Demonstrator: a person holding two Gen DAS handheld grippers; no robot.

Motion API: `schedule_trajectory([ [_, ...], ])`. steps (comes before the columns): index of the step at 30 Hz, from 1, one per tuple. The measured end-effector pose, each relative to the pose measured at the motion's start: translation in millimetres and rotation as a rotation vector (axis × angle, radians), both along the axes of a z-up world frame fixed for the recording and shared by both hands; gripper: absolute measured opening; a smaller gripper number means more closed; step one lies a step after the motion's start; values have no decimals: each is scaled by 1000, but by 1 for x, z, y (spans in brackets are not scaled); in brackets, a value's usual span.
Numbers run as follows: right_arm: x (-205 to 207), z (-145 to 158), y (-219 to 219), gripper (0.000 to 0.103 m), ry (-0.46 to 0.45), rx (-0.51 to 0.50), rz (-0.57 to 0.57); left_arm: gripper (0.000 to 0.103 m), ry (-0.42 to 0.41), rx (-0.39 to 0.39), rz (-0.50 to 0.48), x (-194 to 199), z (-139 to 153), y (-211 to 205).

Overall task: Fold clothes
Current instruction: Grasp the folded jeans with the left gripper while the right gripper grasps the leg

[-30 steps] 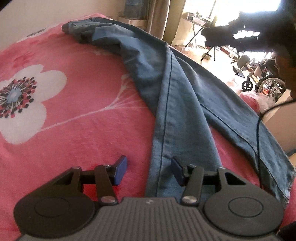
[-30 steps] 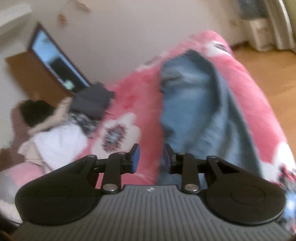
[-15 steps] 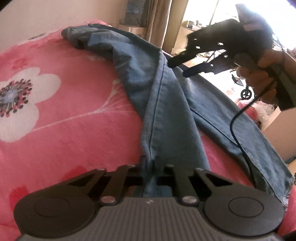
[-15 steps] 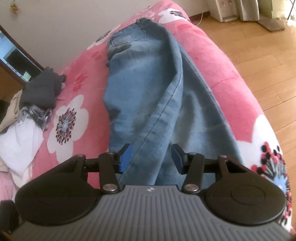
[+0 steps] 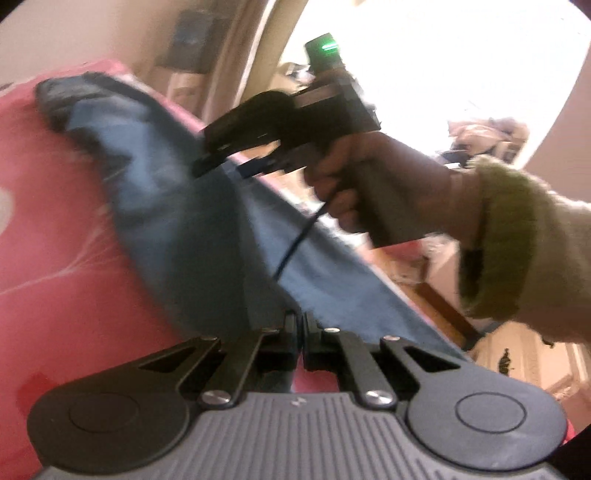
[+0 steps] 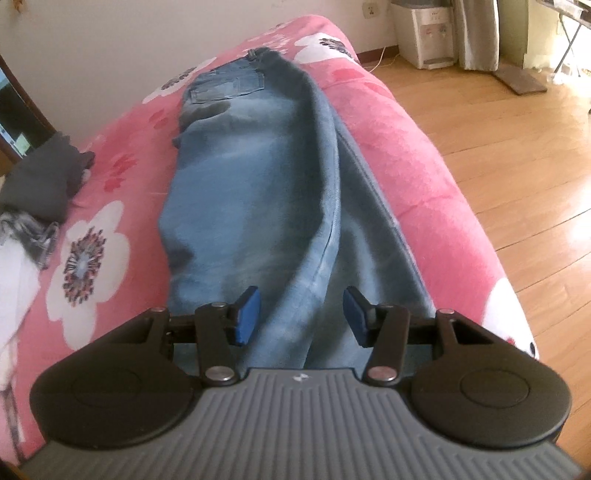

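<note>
We see a pair of blue jeans [image 6: 255,192] lying lengthwise on a bed with a pink blanket [image 6: 406,155] printed with white flowers. The waist with its back pocket is at the far end, near the wall, and the legs run toward us. One leg lies partly over the other, so a long folded edge goes down the middle of the denim.

The left gripper [image 5: 299,332] has its fingers pressed together on the near end of a jeans leg; a thin edge of denim [image 5: 207,206] is pinched between them. This view is blurred, so we cannot tell more about the cloth there.

The right gripper [image 6: 301,314] stands just above the lower part of the legs with its blue pads [image 6: 247,314] apart. The folded edge of the denim lies between them, but the pads do not press on it. In the left wrist view we see this same gripper from the side, held in a hand [image 5: 373,192] with a pale green knitted cuff [image 5: 506,236].

On the left side of the bed there is a dark grey garment [image 6: 44,177] and some white cloth [image 6: 14,280]. To the right is a wooden floor [image 6: 517,122], and a white water dispenser [image 6: 424,33] stands by the far wall.
</note>
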State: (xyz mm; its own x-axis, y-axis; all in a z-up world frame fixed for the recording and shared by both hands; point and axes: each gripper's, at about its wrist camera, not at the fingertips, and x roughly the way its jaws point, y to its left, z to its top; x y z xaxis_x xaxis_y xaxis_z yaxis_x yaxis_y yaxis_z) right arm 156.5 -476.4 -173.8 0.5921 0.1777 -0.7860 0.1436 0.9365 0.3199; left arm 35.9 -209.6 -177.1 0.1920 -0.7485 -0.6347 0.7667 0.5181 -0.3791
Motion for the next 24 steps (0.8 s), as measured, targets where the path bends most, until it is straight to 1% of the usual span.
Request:
schedule_trajectory([
  [1, 0, -2, -2, 44, 1, -2, -9, 3, 2, -10, -9, -1, 1, -3],
  [2, 0, -4, -5, 36, 2, 0, -23, 3, 5, -16, -14, -1, 1, -6],
  [3, 0, -5, -9, 24, 0, 7, -37, 3, 10, -22, -18, -1, 1, -9],
  [5, -2, -7, -17, 11, -9, 27, -68, 3, 31, -35, -21, 1, -1, -14],
  [6, -3, -6, -21, 7, -18, 33, -76, 3, 41, -40, -22, 2, -1, -16],
  [8, -5, -5, -26, 2, -42, 39, -84, 3, 48, -46, -25, 4, -3, -20],
  [17, -4, 8, -46, 2, -96, 67, -90, 3, 63, -94, -66, 13, -1, -44],
  [24, 2, -1, -62, 1, -85, 56, -101, 3, 76, -87, -100, 21, -12, -67],
])
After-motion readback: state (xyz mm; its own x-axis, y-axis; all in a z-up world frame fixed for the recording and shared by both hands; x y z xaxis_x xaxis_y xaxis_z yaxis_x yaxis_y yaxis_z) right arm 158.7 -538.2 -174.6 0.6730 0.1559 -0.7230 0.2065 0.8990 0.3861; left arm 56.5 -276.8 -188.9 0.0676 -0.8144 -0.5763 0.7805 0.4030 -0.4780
